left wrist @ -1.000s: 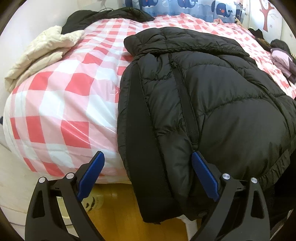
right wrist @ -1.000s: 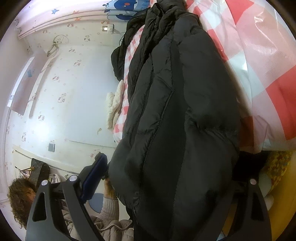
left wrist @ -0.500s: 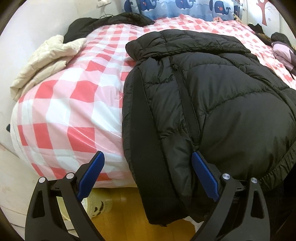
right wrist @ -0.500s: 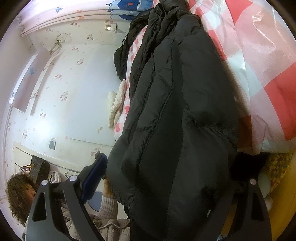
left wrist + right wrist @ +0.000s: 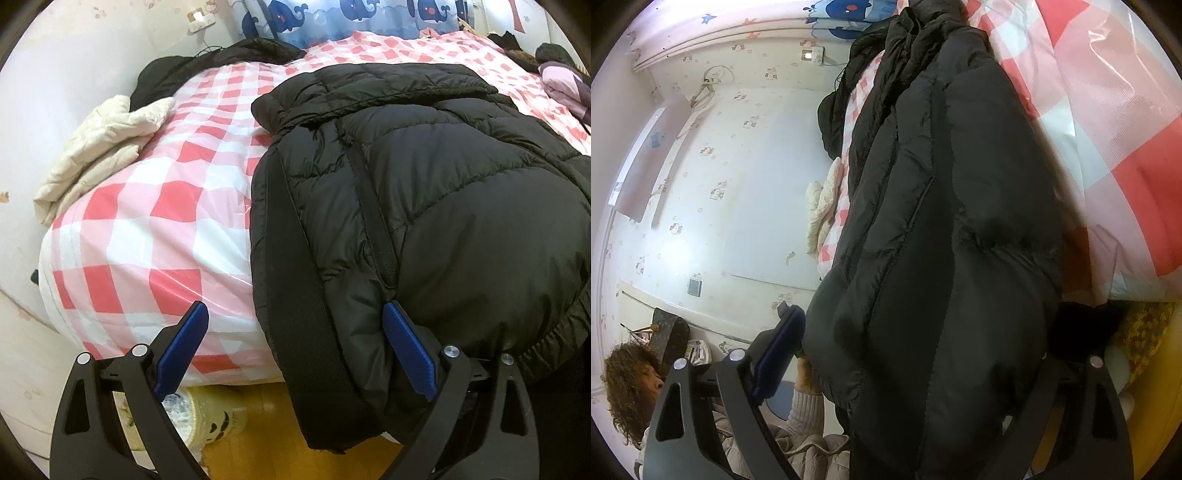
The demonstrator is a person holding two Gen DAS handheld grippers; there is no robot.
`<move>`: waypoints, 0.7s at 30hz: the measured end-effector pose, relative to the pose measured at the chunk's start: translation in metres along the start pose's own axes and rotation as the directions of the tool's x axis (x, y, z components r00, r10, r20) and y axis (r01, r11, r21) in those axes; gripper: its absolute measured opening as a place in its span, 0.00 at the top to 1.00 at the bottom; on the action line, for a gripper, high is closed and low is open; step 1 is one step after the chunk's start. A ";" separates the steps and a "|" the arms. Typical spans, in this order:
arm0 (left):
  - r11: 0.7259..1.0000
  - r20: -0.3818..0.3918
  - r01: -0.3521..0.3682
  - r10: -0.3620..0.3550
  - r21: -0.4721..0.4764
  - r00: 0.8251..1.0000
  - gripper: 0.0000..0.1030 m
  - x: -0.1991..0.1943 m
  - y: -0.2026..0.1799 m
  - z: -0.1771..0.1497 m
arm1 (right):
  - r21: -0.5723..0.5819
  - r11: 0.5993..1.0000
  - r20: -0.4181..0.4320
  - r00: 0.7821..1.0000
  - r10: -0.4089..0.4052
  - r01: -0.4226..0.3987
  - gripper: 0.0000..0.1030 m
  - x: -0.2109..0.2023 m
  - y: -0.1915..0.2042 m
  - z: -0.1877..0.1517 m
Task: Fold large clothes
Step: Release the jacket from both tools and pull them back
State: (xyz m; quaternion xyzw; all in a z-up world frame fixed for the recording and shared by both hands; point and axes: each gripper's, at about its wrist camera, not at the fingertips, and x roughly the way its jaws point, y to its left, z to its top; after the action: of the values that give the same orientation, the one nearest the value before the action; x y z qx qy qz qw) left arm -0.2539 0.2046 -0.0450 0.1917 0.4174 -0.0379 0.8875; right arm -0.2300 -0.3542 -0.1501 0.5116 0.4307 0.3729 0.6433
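Black puffer jacket draped over the checked bed's edge.
Your left gripper is spread wide — the hem hangs between its fingers, unpinched; your right gripper — jacket fills it, clamped or not I cannot tell.

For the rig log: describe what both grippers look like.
Left gripper: two matte black angled fingers with triangular cut-outs and silver screw heads, tipped with ribbed blue pads. Right gripper: same black frame and silver screws; one blue pad shows. No cables visible.
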 end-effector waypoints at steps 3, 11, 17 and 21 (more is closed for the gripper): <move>1.000 0.005 -0.015 0.015 0.018 1.000 0.11 -0.001 -0.003 0.001 | 0.007 1.000 -0.002 1.000 -0.004 0.004 0.15 0.000 -0.002 -0.001; 1.000 0.006 -0.017 0.017 0.021 1.000 0.11 -0.002 -0.004 -0.001 | 0.019 1.000 -0.005 1.000 -0.004 0.005 0.15 -0.002 -0.008 -0.001; 0.943 -0.043 0.266 -0.280 -0.201 0.959 0.11 0.014 0.031 -0.008 | 0.040 0.999 -0.009 1.000 0.021 -0.021 0.15 -0.004 -0.012 -0.001; 0.594 0.047 0.543 -0.647 -0.594 0.761 0.12 0.057 0.093 -0.041 | 0.038 0.998 -0.011 0.999 0.048 -0.048 0.15 -0.008 -0.013 -0.002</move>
State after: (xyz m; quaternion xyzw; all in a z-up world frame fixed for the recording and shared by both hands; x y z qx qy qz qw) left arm -0.2257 0.3115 -0.0833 -0.2335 0.5235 -0.1883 0.7975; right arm -0.2337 -0.3632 -0.1613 0.5315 0.4291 0.3831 0.6218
